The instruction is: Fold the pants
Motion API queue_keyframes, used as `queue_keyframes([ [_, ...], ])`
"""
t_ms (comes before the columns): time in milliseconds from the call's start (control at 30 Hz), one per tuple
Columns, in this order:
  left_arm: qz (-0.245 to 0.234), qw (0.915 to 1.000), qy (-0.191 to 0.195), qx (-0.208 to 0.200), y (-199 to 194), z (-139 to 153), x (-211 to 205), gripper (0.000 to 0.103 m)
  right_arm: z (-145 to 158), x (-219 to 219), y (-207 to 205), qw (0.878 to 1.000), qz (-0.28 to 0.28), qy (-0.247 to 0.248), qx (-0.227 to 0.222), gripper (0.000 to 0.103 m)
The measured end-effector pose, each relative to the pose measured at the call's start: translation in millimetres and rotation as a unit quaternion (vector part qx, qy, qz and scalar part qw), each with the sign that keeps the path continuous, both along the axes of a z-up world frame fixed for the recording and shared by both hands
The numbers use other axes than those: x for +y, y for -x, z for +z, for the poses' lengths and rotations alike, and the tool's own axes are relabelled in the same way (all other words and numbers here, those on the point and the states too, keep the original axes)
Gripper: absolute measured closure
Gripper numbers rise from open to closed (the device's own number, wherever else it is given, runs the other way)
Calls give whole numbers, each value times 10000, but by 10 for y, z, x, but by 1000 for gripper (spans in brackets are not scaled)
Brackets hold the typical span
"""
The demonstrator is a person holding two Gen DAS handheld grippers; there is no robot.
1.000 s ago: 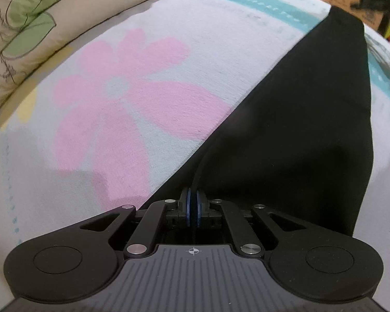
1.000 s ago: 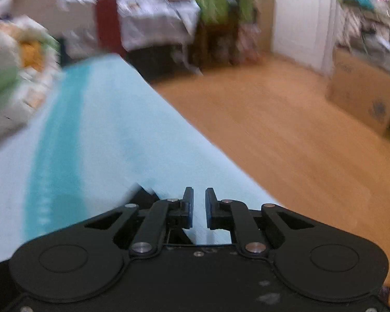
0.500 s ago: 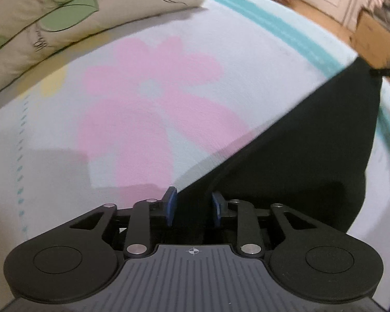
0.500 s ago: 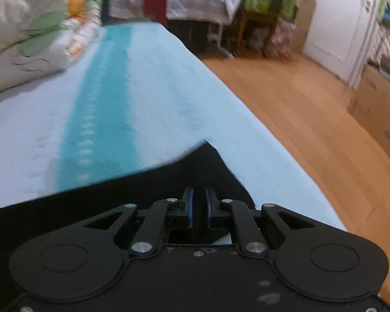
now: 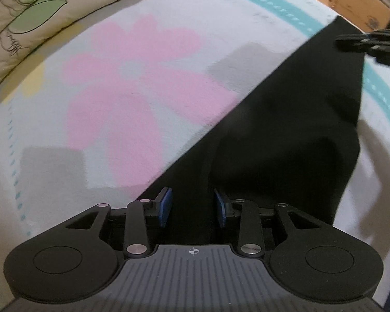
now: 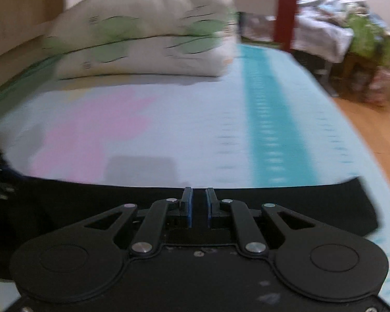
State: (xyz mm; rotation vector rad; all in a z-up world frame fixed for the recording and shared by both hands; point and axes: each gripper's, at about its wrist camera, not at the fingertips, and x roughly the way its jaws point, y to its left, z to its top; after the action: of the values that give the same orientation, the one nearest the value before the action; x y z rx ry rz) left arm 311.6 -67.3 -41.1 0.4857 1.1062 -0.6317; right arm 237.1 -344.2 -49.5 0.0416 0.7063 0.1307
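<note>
Black pants lie folded flat on the bed, a long straight edge running diagonally. My left gripper is open just above the pants' near end, holding nothing. The pants also show in the right wrist view as a dark band across the bed. My right gripper hovers over that band with its jaws a narrow gap apart and nothing between them. The right gripper also shows at the right edge of the left wrist view, over the pants' far end.
The bed sheet is pale blue with a pink flower and a teal stripe. A folded leaf-print quilt lies at the head. Wooden floor and cluttered furniture lie beyond the bed's right edge. A cardboard box stands on the floor.
My left gripper opened and let go of the pants, which now lie flat. My right gripper swung left toward the quilt, closed briefly on the pants' corner, then opened slightly.
</note>
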Motion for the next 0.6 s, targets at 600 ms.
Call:
queue_keyframes([
  [600,2236,9663,571,-1141,932,886,1080,69,-211,728,-160,9984,304,2,471,88],
])
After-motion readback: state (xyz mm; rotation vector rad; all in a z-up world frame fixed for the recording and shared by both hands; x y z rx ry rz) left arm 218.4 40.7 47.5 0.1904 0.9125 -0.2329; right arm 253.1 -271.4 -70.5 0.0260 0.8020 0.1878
